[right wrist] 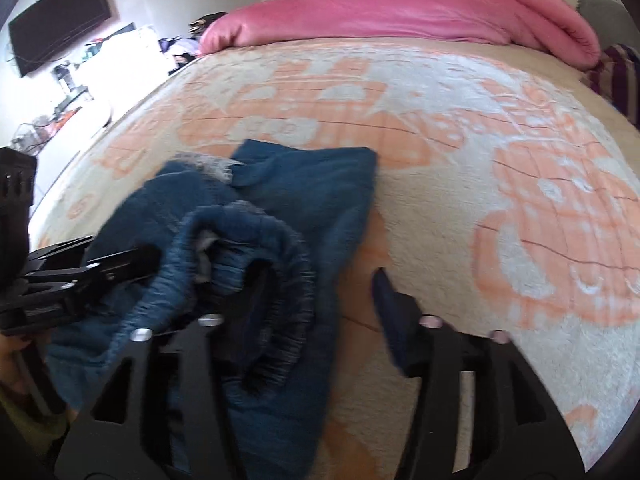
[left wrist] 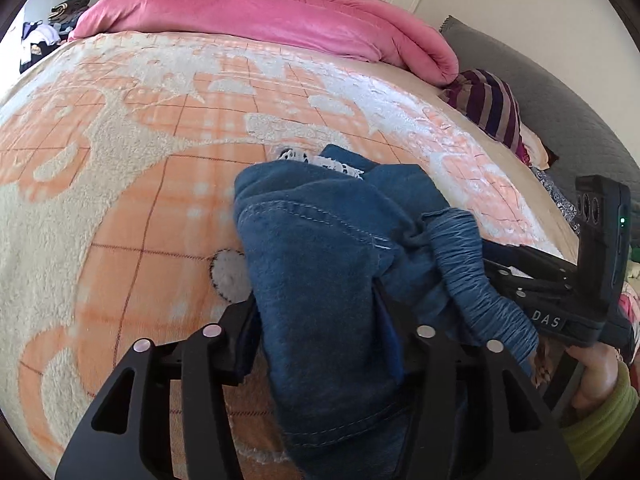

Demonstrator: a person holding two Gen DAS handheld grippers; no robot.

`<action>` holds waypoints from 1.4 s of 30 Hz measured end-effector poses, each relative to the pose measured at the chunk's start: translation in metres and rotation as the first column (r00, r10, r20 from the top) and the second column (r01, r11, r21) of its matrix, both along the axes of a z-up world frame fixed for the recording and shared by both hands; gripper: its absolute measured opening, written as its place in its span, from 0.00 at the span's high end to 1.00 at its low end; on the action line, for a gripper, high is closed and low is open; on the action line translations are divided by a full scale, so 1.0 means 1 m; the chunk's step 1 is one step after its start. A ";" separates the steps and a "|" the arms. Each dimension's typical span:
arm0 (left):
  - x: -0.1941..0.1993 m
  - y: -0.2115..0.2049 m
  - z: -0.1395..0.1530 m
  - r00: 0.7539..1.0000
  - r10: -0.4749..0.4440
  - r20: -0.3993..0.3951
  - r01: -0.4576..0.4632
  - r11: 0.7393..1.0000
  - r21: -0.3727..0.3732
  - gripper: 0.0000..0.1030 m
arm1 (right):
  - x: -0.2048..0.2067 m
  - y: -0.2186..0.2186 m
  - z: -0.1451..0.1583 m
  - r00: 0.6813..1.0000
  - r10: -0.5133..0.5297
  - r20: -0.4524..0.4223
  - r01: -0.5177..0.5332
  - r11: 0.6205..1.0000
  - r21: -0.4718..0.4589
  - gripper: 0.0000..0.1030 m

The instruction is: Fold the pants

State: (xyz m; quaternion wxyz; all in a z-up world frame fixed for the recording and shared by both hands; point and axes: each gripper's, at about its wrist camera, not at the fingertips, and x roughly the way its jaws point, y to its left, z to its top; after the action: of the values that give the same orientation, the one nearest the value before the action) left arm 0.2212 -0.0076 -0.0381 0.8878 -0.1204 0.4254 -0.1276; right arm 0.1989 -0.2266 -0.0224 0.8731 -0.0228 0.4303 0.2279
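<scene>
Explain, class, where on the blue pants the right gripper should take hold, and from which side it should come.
Grip the pants at the ribbed elastic waistband, which is bunched into a thick raised roll, likely a firmer hold than the flat leg cloth. Come from the near edge, right gripper sliding one of its fingers under the roll. The left gripper appears to hold cloth alongside.

White letters "DAS" (nothing else legible) mark the right gripper (left wrist: 500, 276).
</scene>
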 end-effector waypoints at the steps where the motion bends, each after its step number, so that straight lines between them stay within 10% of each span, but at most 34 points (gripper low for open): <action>1: 0.001 0.000 0.000 1.000 0.001 0.000 -0.001 1.000 0.001 0.49 | -0.001 -0.002 0.001 1.000 -0.009 0.004 0.009 1.000 -0.010 0.41; 12: -0.047 0.012 0.035 0.994 0.051 0.097 -0.050 0.999 -0.011 0.12 | -0.062 -0.035 0.046 0.987 -0.059 0.151 0.052 0.997 0.055 0.10; 18: -0.088 0.015 0.061 0.985 0.075 0.157 -0.073 0.997 -0.016 0.04 | -0.108 -0.044 0.068 0.973 -0.055 0.224 0.041 0.997 0.068 0.09; 42: -0.190 0.010 0.027 0.986 0.096 0.138 -0.108 0.991 0.078 0.04 | -0.201 -0.043 0.032 0.976 -0.058 0.209 0.056 0.998 0.017 0.09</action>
State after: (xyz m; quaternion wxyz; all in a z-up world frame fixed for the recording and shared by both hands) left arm 0.0315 0.0020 -0.0113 0.9241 -0.0954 0.3631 -0.0717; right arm -0.0018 -0.2697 0.0095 0.9198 -0.0294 0.3353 0.2016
